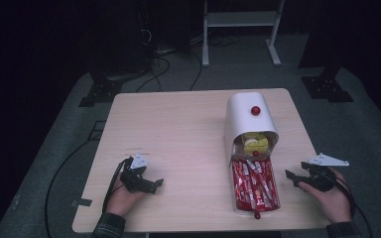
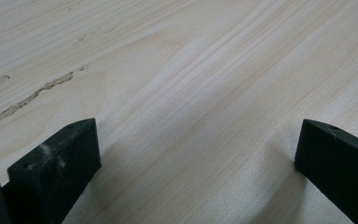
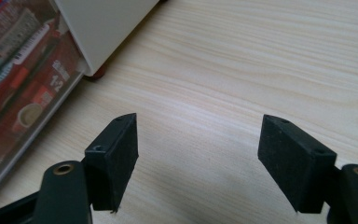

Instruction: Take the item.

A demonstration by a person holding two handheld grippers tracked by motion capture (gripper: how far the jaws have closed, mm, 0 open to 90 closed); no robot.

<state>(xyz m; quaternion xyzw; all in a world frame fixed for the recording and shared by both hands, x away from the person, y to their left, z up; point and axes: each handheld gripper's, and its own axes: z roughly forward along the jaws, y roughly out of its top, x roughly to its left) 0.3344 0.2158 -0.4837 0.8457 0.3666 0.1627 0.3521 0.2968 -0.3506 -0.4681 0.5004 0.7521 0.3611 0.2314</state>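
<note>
Forearms: two sleeved forearms are seen entering from the bottom edge of the high view, each hand holding a gripper low over the table.
Right gripper (image 1: 293, 179): held at the table's right edge, just beside the pulled-out drawer, pointing toward it; the jaws are spread wide with nothing but bare wood between them, and neither pad touches anything.
Drawer (image 1: 236, 206): a clear drawer with a small red knob (image 1: 257, 215) at its near end is seen drawn out toward the person from the white container; in the right gripper view its transparent wall lies just left of the left jaw.
Packets (image 1: 254, 186): red stick packets are laid lengthwise in the drawer, packed side by side.
Container (image 1: 245, 116): a white round-topped box is placed right of the table's centre, with a red knob (image 1: 255, 110) on its top; its open near end shows something yellow (image 1: 255, 142) inside, which cannot be identified.
Left gripper (image 1: 154, 182): held near the table's left front corner, well apart from the container, pointing right; the jaws are set wide apart over bare wood, nothing being gripped.
Table (image 1: 178, 129): pale wood grain, with a faint scuff mark seen in the left gripper view.
Surroundings: dark floor, cables and a white frame are seen beyond the far edge.
</note>
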